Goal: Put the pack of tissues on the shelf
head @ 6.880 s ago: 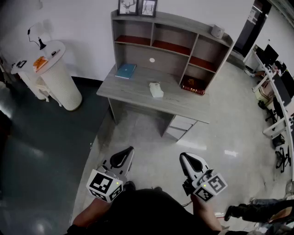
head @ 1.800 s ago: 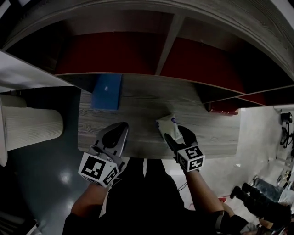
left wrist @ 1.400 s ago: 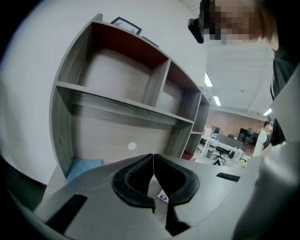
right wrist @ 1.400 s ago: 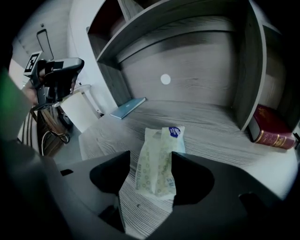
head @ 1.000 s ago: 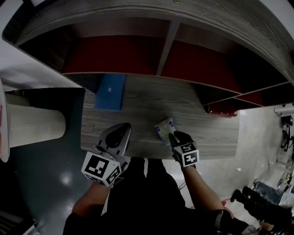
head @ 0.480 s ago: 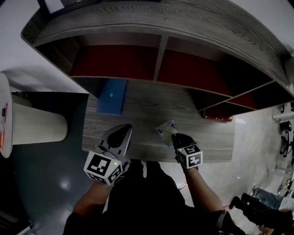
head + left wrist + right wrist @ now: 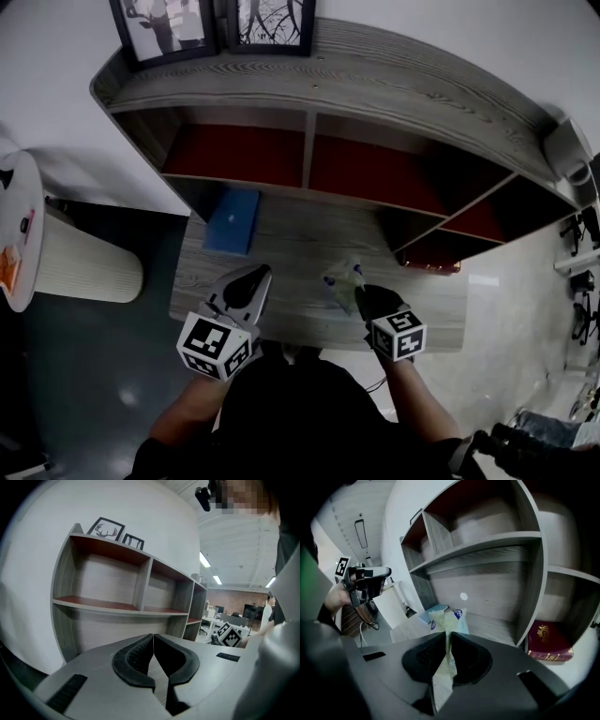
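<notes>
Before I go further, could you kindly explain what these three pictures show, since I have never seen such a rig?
There is no robot here: a person holds a two-jaw gripper in each hand. The head view looks down from a camera on the person's head. The other two views come from cameras riding on each gripper, looking along its jaws. On the desk, under the shelf, lie a blue book and, in a cubby, a red book. The left gripper is shut and empty. The right gripper has just closed its jaws on the tissue pack and holds it.
</notes>
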Demonstrator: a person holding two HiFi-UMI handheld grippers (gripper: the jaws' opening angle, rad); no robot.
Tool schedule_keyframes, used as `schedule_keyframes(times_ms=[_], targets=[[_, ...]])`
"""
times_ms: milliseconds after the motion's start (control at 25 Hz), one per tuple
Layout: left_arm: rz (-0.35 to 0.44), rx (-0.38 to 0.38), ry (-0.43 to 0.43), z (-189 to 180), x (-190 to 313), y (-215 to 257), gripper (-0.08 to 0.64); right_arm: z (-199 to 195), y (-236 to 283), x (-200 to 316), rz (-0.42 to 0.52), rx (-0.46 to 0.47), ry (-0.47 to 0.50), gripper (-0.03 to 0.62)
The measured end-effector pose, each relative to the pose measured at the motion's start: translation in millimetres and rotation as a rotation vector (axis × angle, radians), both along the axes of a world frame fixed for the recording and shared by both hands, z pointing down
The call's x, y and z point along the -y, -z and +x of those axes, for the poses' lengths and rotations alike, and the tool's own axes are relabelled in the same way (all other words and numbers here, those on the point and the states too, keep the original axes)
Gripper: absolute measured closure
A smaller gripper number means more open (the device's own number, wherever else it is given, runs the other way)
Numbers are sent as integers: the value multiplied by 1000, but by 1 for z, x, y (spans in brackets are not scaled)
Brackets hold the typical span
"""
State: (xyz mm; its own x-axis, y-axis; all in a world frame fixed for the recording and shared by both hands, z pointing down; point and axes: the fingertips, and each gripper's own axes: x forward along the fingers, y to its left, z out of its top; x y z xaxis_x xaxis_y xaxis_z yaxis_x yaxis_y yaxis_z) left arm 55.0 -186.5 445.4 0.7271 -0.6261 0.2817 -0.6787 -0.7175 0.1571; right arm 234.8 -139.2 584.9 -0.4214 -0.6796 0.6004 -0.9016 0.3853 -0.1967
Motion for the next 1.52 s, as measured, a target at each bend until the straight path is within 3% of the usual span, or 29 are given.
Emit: schedule_keyframes(times_ms=[440,640,1080,1520], targets=[[71,30,34,-8,2,23,543,-19,76,9,135,23,140,555],[107,30,40,-46,25,34,543,-59,113,34,199,28,171,555],[107,8,-13,-149,73,55,543,-168,187,104,335,23,200,557],[110,-20,-112,-194,98,62,543,-223,233,187,422,-68,153,558]])
